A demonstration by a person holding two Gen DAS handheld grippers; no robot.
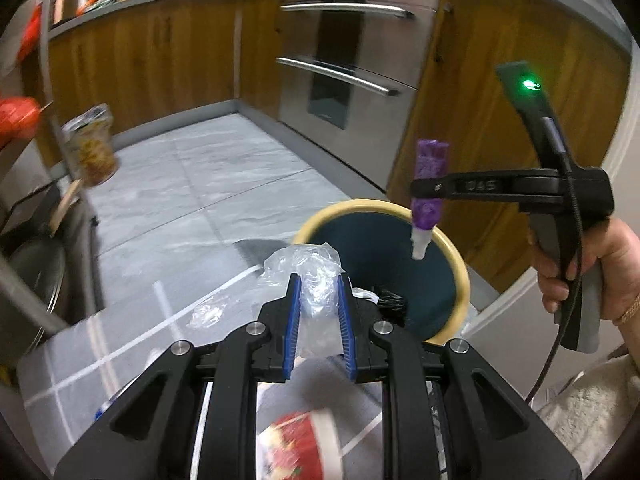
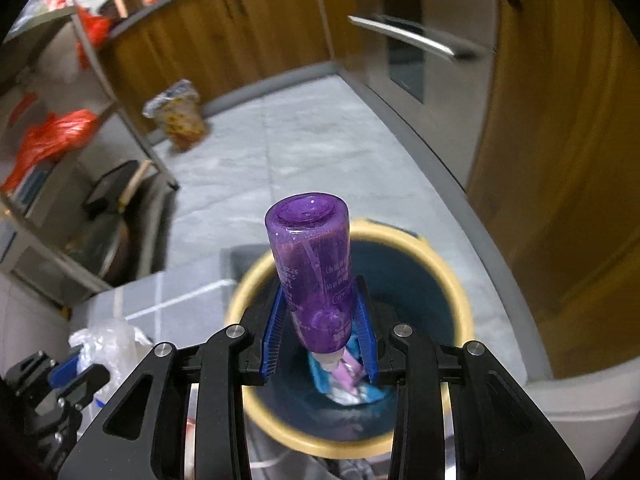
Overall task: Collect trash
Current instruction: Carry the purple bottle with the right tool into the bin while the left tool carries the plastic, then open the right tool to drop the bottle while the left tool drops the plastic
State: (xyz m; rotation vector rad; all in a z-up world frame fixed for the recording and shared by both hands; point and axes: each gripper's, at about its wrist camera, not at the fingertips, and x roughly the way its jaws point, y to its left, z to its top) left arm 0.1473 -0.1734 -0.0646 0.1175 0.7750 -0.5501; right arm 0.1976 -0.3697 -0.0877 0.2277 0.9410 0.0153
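Observation:
My left gripper (image 1: pixel 319 280) is shut on a crumpled clear plastic bag (image 1: pixel 316 280), held just left of a dark blue bin with a yellow rim (image 1: pixel 460 272). My right gripper (image 2: pixel 320 304) is shut on a purple bottle (image 2: pixel 312 268), cap pointing down, held over the bin's opening (image 2: pixel 460 304). The bottle (image 1: pixel 429 184) and right gripper (image 1: pixel 430 186) also show in the left wrist view, above the bin's right rim. The left gripper (image 2: pixel 80 364) with the bag (image 2: pixel 108 344) shows at lower left in the right wrist view. Trash lies in the bin's bottom.
A red and white paper cup (image 1: pixel 300 448) and a clear wrapper (image 1: pixel 206 314) lie on the tiled floor by the bin. A snack bag (image 2: pixel 180 120) stands by a metal shelf rack (image 2: pixel 120 92). Wooden cabinets (image 1: pixel 160 60) and a steel oven (image 1: pixel 352 60) line the far side.

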